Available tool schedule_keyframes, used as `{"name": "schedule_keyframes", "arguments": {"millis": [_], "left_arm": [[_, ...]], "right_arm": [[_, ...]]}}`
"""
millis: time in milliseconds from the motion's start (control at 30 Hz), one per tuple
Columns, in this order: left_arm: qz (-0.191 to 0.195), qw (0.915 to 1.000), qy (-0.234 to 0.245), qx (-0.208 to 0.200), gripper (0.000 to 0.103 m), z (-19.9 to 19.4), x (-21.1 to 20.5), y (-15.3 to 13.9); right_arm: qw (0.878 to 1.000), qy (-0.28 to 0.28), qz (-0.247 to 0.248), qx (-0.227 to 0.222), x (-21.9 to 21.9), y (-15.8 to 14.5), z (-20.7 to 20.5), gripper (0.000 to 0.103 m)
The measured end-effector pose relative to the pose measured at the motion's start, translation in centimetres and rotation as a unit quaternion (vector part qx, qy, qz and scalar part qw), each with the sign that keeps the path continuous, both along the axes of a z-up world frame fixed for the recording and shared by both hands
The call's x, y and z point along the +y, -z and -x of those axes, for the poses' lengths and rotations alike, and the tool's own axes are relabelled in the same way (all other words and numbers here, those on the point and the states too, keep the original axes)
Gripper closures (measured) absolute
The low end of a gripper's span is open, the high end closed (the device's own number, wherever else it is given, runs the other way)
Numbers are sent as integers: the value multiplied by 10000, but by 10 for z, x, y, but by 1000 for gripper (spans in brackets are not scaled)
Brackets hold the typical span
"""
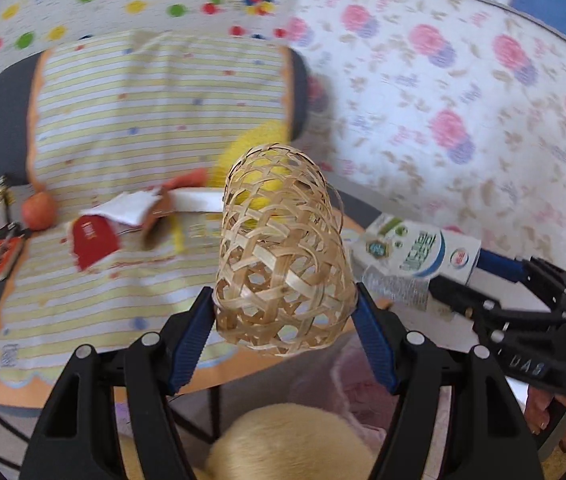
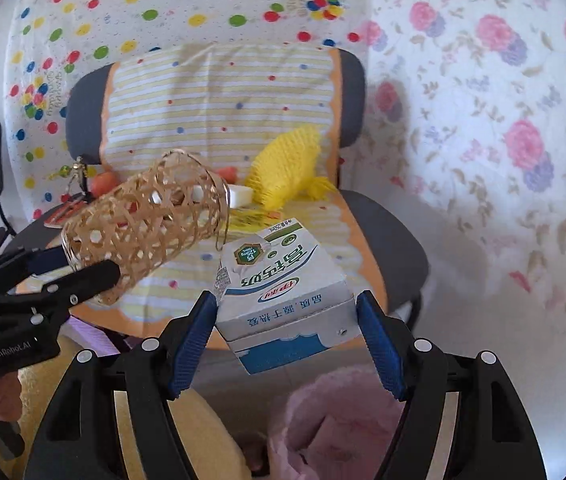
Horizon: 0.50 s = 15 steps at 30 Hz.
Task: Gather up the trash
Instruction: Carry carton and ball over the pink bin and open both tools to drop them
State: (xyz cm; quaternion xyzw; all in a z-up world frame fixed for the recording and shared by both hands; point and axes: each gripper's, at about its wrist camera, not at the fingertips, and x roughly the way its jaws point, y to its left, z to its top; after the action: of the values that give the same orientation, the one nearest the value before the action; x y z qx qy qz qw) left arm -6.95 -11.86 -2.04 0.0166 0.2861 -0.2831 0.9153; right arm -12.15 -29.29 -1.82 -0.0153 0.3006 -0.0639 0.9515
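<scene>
Two handheld grippers above a chair, each clamping an item.
Left gripper (image 1: pixel 285 312) squeezes a woven basket (image 1: pixel 283 252); at its 3 o'clock, right gripper (image 2: pixel 287 316) pinches a milk carton (image 2: pixel 283 288).

woven basket (image 1: pixel 283 248): pale tan bamboo strips, open hexagon weave
milk carton (image 2: pixel 283 288): white, blue band, green badge, red logo
chair cloth (image 1: pixel 123 120): yellow and white stripes, orange scalloped edge (small coloured dots too)
net (image 2: pixel 287 164): bright yellow
gripper pads (image 2: pixel 191 340): blue on black
backdrop sheet (image 2: pixel 163 0): white, multicoloured dots
</scene>
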Motion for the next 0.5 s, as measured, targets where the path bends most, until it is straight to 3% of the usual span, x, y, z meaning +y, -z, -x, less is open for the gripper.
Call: {"name": "schedule_keyframes", "arguments": {"millis": [133, 300, 500], "left_arm": [[35, 9992, 405, -35, 36, 11, -31, 3], [-15, 9980, 611, 148, 36, 16, -45, 18], [-129, 9972, 674, 290, 36, 17, -42, 32]], "right_arm": [[9982, 556, -45, 233, -33, 19, 22, 31], [9916, 1031, -369, 692, -68, 57, 21, 29], [9886, 1196, -786, 471, -85, 55, 26, 29]]}}
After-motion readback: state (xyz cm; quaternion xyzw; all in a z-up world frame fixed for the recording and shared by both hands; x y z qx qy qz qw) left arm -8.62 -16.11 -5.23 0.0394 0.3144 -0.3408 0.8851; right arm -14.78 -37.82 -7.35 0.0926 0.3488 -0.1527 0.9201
